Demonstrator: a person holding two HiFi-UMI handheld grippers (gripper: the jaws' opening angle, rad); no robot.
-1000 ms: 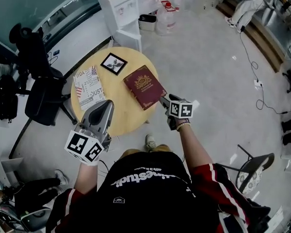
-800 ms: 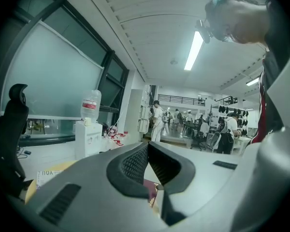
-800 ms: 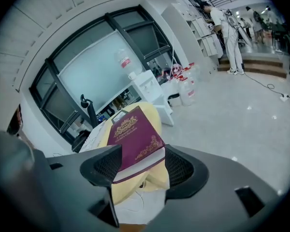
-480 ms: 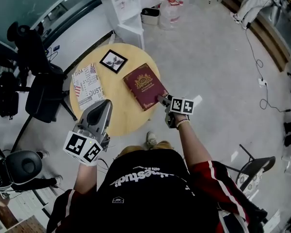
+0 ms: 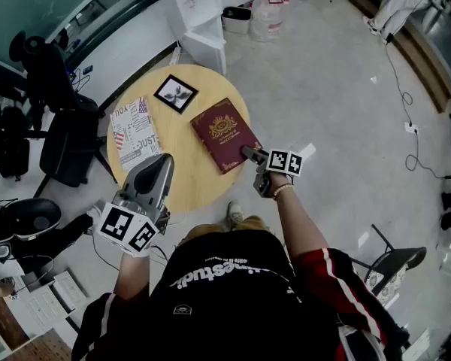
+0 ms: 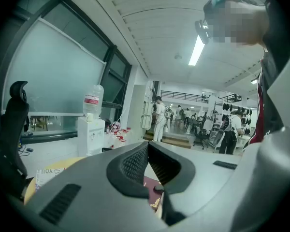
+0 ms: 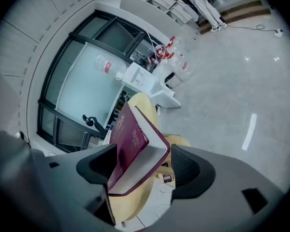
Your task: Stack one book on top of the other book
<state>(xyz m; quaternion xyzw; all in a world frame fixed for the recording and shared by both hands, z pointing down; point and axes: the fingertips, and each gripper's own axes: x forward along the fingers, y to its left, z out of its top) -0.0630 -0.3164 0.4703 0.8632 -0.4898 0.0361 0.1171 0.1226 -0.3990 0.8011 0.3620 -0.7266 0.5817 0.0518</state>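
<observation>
Now we hold the right gripper [image 5: 248,154] at the near right edge of the round table [image 5: 186,188]. Its jaws stand wide apart, and they have just been opening. Between them is the near corner of the red book [image 5: 224,132], which lies flat on the table close to that right edge, with its gold emblem facing up. In the right gripper view, the cover is just beside one jaw and the white page edge stands clear of the other jaw, so the book is not pinched (we cannot tell if the first jaw touches the cover).

Our left gripper [image 5: 165,159] hangs above the near left edge of the table. Its jaws are closed together and nothing is between them. Just beyond its tip, along the left edge, lies the white book [image 5: 135,134] with printed words and a flag pattern on its cover. Bare wood separates it from the red book. A small framed picture [image 5: 175,93] lies near the far edge.
</observation>
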